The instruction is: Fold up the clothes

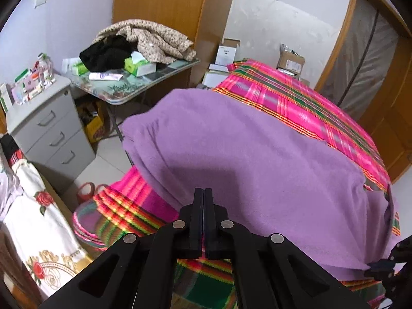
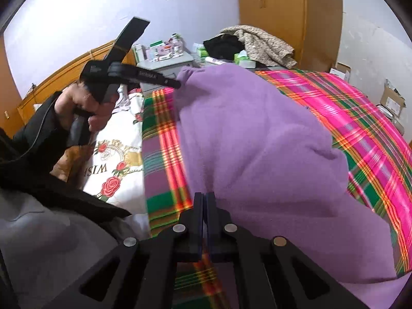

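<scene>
The fleece garment (image 1: 257,154) was plain lilac, lying on a bedspread (image 1: 296,97) plaided in hot pink, green and orange. Beside it, a white cloth (image 2: 121,159) bore red roses and gold ornament; each hand-held gripper (image 1: 203,193) was black.

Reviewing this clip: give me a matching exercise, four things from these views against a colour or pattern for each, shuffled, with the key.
Things:
1. garment spread on the bed
2. bedspread under it
3. drawer cabinet by the wall
4. quilt near the person's hand

Descriptions:
A. grey
B. white with red roses
C. plain purple
D. pink, green and orange plaid

Pairs: 1-C, 2-D, 3-A, 4-B
</scene>
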Demonstrator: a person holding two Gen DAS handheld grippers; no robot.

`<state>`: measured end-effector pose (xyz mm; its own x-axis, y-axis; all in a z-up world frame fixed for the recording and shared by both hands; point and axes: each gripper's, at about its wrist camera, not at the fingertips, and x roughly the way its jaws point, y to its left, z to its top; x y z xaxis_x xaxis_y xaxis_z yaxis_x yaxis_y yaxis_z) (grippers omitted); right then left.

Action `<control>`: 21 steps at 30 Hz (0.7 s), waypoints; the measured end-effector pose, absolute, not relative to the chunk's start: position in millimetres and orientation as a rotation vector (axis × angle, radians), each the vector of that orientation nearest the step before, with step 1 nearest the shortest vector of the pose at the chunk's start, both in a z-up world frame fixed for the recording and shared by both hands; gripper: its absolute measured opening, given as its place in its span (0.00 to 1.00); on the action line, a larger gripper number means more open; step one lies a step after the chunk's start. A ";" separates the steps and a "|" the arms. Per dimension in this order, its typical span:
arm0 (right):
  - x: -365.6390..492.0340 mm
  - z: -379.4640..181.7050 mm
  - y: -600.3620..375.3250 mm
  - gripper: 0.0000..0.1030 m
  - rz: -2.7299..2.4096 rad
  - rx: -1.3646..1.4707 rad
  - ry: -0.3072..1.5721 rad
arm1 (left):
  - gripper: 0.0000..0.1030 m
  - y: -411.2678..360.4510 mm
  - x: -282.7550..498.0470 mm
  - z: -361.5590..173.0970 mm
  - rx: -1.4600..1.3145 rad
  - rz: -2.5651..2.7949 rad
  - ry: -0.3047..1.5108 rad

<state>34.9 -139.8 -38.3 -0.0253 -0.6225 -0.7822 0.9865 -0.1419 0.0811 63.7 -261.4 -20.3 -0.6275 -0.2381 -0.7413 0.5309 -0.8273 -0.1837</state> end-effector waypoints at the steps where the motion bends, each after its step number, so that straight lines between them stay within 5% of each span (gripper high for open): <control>1: 34.0 -45.6 -141.1 0.02 -1.544 0.842 0.600 | 0.00 -262.6 63.9 -22.3 1.039 -2.437 0.545; 9: 24.8 -45.9 -138.5 0.06 -1.596 0.850 0.544 | 0.01 -254.3 64.0 -16.6 1.023 -2.500 0.560; 21: 19.8 -45.9 -138.5 0.13 -1.604 0.850 0.508 | 0.26 -292.0 66.0 -28.2 1.016 -2.370 0.679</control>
<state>19.8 -138.5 -45.9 -0.0426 -0.6503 -0.7585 0.9684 -0.2136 0.1287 66.0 -292.0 -28.2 -0.6151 -0.2232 -0.7562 0.5900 -0.7665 -0.2536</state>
